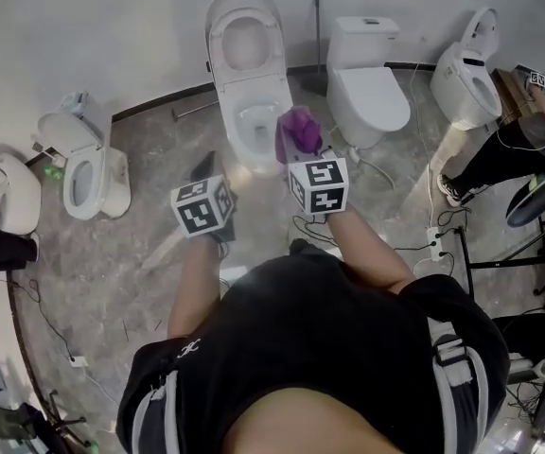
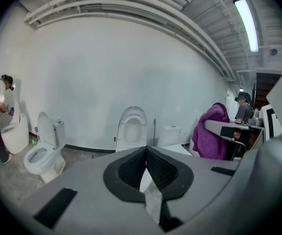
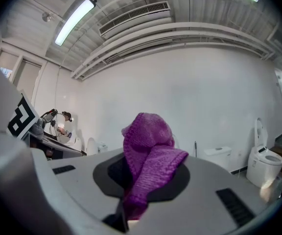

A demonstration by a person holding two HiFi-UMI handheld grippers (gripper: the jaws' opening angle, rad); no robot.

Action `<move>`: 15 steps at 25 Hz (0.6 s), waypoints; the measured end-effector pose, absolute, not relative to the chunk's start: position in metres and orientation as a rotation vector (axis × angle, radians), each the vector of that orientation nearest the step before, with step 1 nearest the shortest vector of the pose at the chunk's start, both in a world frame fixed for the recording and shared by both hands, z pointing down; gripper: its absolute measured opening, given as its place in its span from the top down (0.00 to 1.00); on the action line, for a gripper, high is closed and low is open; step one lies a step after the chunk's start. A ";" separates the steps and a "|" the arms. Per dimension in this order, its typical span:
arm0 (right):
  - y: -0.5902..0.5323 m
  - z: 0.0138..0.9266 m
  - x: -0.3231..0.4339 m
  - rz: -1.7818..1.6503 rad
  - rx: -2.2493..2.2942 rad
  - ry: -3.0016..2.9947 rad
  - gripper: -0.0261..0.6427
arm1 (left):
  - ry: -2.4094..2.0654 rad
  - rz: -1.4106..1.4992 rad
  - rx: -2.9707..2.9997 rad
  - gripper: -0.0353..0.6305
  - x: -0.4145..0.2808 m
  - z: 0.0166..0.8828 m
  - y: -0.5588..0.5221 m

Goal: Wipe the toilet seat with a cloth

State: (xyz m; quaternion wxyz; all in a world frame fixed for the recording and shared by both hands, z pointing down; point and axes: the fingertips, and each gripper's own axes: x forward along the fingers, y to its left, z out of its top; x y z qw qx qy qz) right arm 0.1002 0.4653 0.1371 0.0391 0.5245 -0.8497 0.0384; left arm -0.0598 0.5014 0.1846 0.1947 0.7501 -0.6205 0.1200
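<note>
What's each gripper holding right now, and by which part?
Right gripper: shut on the purple cloth, pinched at its bunched lower part; the rest bulges past the jaws. Left gripper: shut, holding nothing.

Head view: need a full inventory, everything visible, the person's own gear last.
white toilet with raised lid: one, white, at the wall straight ahead of the person
other white toilets: four, white, two to its left, two to its right
purple knitted cloth: one, purple, clamped in the right tongs, over the front of the middle toilet
cables: several, dark, on the floor to the right
grey floor: one, grey, mottled
other people: two, dark clothes, one at each edge
left tongs: one, grey with black pads, shut, empty
right tongs: one, grey with black pads, shut on the cloth
</note>
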 end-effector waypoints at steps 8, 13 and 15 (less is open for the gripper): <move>0.351 0.133 0.143 0.136 1.574 -2.640 0.89 | -1.766 0.367 2.125 0.93 -0.010 0.168 0.384; 0.291 0.140 0.173 0.153 1.531 -2.644 0.89 | -1.784 0.372 2.098 0.93 0.019 0.172 0.328; 0.271 0.141 0.181 0.158 1.518 -2.649 0.89 | -1.793 0.373 2.084 0.93 0.026 0.173 0.312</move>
